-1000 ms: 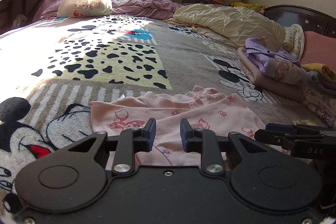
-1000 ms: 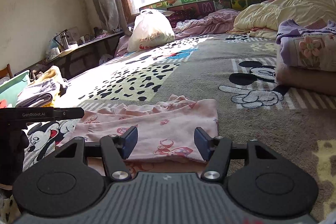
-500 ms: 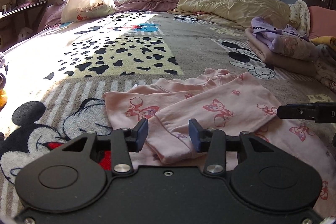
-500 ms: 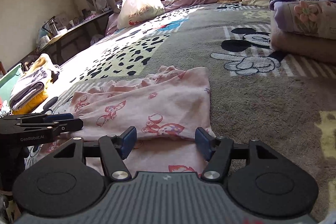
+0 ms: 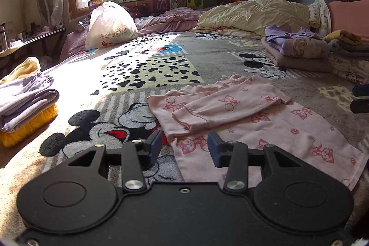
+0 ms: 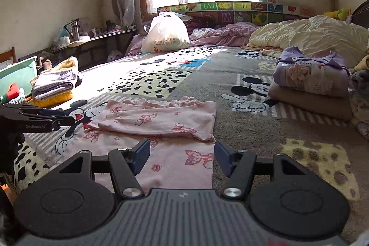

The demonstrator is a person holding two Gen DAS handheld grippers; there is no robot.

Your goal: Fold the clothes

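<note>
— While hovering low over the Mickey Mouse blanket [image 5: 143, 66], spreading the left gripper [image 5: 183, 149] wide and gripping nothing; sitting just short of the near edge of the pink pyjama top [image 5: 249, 121].

— Lying flat on the bed then, that top?

— Lying flat, yes, with one sleeve [image 5: 228, 105] folded across the body and the cuff pointing toward the left gripper. Showing the same from the other side: pink pyjama top [image 6: 161, 128] stretching out ahead of the right gripper [image 6: 182, 157], hem running under it.

— And holding anything, the right one?

— Gaping just as wide, clamping nothing, hanging above the fabric near its right edge. Poking into that view from the left, too, the left gripper [image 6: 62, 120].

— Sitting around it?

— Resting well apart on the right, a purple folded stack [image 6: 311, 80] on a beige blanket; sitting at the left edge of the bed, grey and yellow folded clothes [image 5: 25, 107]; leaning near the window, a white plastic bag [image 5: 110, 25]; bunching by the headboard, a cream quilt [image 5: 253, 15].
</note>
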